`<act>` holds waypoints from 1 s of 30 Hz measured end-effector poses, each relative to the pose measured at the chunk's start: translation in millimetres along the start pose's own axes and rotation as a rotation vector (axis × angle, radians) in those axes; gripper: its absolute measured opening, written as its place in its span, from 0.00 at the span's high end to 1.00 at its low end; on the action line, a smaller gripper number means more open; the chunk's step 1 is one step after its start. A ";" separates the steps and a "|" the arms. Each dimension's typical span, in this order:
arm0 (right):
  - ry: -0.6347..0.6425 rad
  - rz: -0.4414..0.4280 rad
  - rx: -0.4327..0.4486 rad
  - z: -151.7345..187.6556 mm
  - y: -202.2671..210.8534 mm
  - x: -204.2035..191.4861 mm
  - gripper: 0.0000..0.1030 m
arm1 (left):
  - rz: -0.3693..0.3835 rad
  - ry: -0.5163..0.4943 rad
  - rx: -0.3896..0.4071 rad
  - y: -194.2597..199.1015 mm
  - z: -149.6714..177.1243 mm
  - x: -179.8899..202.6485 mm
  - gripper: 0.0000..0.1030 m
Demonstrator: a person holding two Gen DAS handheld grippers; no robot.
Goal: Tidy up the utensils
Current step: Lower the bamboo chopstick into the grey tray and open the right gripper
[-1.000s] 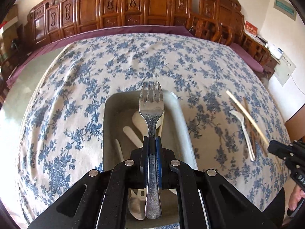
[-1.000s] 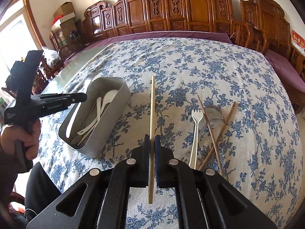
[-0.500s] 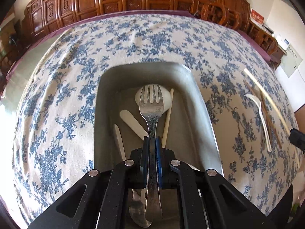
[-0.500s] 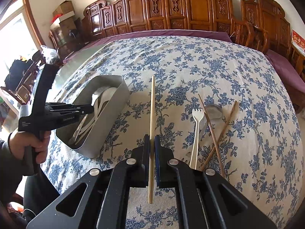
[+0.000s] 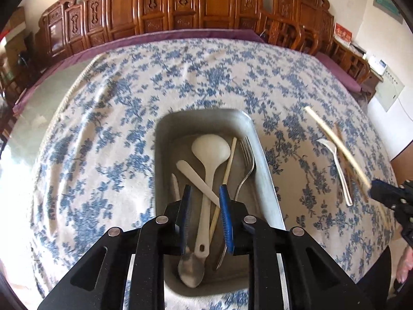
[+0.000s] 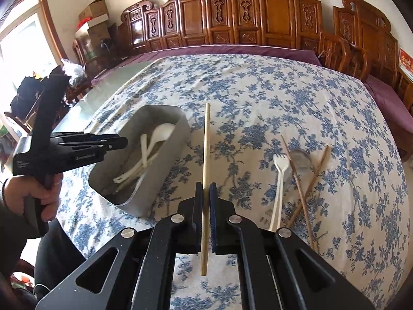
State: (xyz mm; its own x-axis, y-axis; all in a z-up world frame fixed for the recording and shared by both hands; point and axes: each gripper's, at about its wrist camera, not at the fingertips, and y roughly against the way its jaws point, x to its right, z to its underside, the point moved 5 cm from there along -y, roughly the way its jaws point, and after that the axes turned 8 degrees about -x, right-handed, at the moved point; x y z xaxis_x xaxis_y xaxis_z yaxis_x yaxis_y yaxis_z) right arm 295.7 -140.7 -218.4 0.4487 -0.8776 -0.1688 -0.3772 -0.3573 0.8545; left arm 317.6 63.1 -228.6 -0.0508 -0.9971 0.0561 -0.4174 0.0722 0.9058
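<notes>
Large table (image 6: 258, 90) under a cream cloth (image 5: 129, 129) with blue flowers, purple edge at the far side, a metal tray (image 6: 165, 165) lying on the cloth, beside it a white plastic fork (image 6: 278, 180), a metal spoon (image 6: 300, 159), two brown chopsticks (image 6: 302, 188) crossed

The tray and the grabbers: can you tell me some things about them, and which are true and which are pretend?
1. The left gripper holds a fork. False: its jaws have just been opening with nothing between them; the metal fork lies in the tray.
2. The right gripper pinches a chopstick. True.
3. A white ladle is in the tray. True.
4. The white fork is in the tray. False: it lies on the tablecloth.
5. The tray is empty. False: it holds several utensils.
</notes>
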 end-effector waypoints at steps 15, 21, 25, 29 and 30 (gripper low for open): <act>0.051 -0.088 -0.048 -26.7 -38.6 -70.8 0.94 | -0.021 0.050 0.075 55.4 17.4 -44.2 0.76; 0.029 -0.123 -0.095 -34.6 -63.4 -86.1 0.94 | -0.036 0.072 0.081 61.9 23.9 -60.9 0.76; 0.033 -0.117 -0.124 -38.5 -79.2 -96.0 0.94 | -0.038 0.091 0.087 67.4 29.5 -70.1 0.76; 0.011 -0.108 -0.149 -44.5 -94.9 -98.9 0.94 | -0.043 0.092 0.090 72.7 33.1 -75.0 0.76; 0.002 -0.108 -0.151 -47.3 -97.6 -98.9 0.94 | -0.044 0.092 0.091 73.8 33.8 -75.8 0.76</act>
State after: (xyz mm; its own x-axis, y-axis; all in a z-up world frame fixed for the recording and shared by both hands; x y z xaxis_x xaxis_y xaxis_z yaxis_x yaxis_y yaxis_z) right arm 326.4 -4.0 -261.9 0.4815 -0.8360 -0.2631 -0.2007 -0.3974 0.8954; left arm 260.0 144.8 -180.2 0.0515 -0.9969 0.0594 -0.4979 0.0259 0.8669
